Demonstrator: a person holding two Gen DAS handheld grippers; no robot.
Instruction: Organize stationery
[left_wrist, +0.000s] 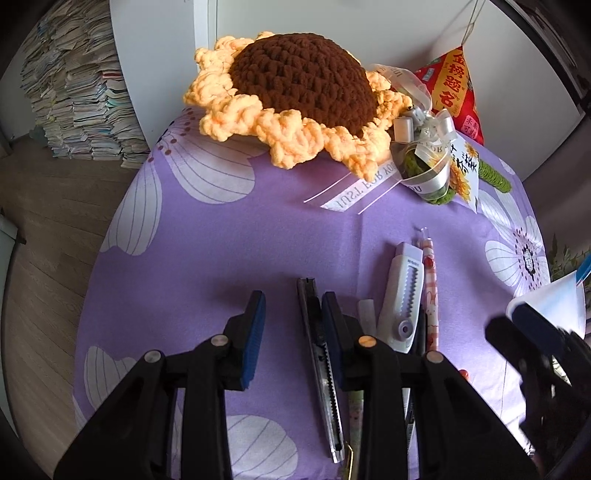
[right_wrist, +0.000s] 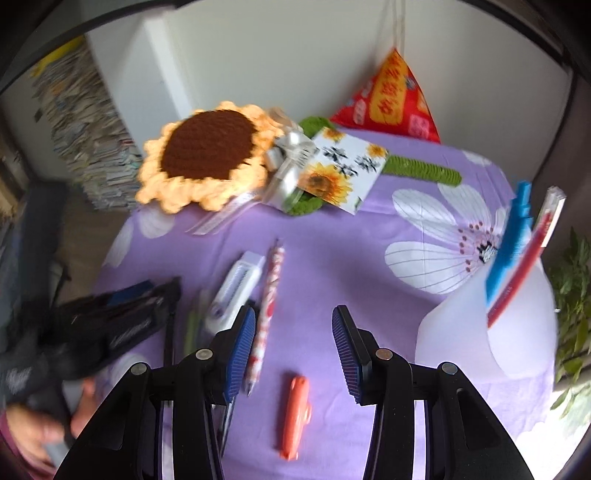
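Note:
On the purple flowered cloth (left_wrist: 229, 236) lie a grey metal utility knife (left_wrist: 317, 354), a white utility knife (left_wrist: 402, 295) and a pink patterned pen (left_wrist: 430, 291). My left gripper (left_wrist: 293, 306) hangs open over the cloth. The grey knife lies just inside its right finger, with no pad pressing on it. In the right wrist view my right gripper (right_wrist: 293, 317) is open with only cloth between its pads. The pink pen (right_wrist: 271, 291) runs along its left finger and an orange item (right_wrist: 295, 417) lies below. A white cup (right_wrist: 487, 332) at the right holds a blue knife (right_wrist: 511, 243) and a red-and-white stick.
A crochet sunflower (left_wrist: 295, 85), a ribboned gift bundle (left_wrist: 424, 147), a sunflower card (right_wrist: 343, 173) and a red pouch (right_wrist: 391, 96) fill the back of the table. Stacked books (left_wrist: 81, 99) stand on the floor at left. A green plant (right_wrist: 576, 295) is beyond the right edge.

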